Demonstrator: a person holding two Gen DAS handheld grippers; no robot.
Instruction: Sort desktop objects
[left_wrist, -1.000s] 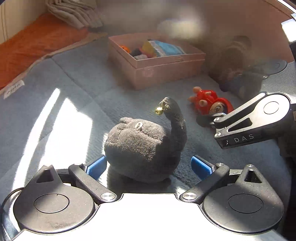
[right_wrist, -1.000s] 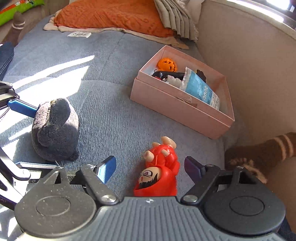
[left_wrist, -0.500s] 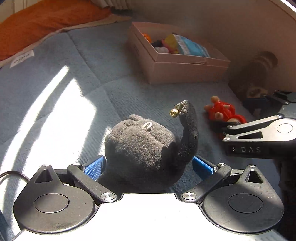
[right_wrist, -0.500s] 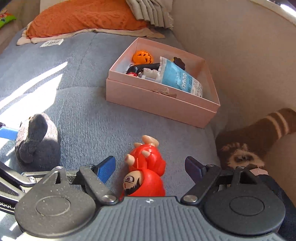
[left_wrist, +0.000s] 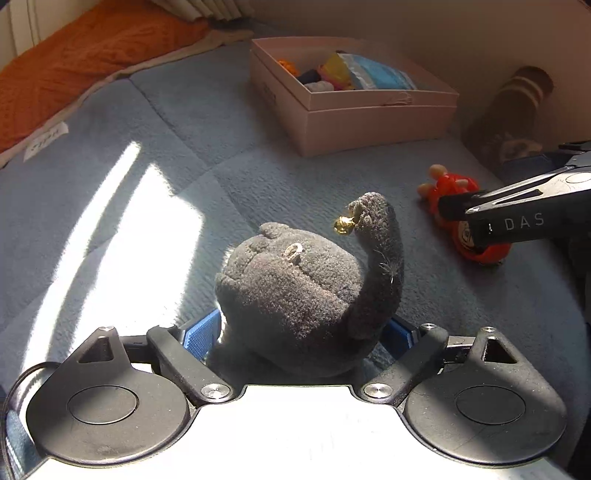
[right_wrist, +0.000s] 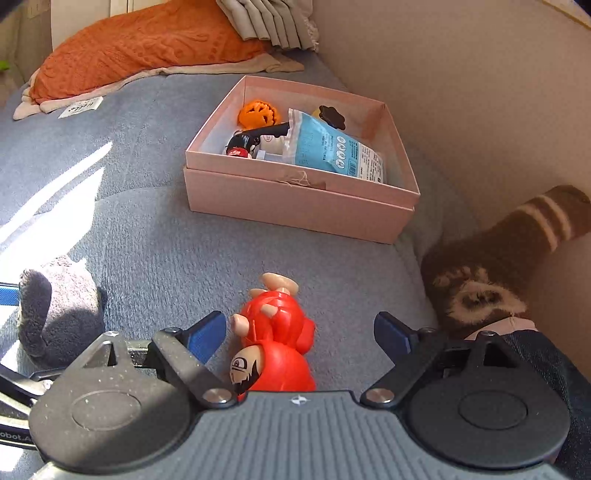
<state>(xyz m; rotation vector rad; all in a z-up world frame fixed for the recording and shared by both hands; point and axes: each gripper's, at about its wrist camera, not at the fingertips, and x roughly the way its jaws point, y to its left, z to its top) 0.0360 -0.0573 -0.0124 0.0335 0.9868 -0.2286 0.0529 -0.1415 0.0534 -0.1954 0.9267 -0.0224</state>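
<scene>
blue-grey cushion under both my tools, pink box (right_wrist: 295, 206) far off by the wall. my left gripper (left_wrist: 299, 338) sits spread around the grey plush (left_wrist: 295, 295), pads just beside its flanks, whether touching i can't tell. it looks light and squashy, so i'd pinch the round body, not the thin tail. my right gripper (right_wrist: 299, 330) gapes around the red figure (right_wrist: 275, 343), hard and glossy, likely slippery
</scene>
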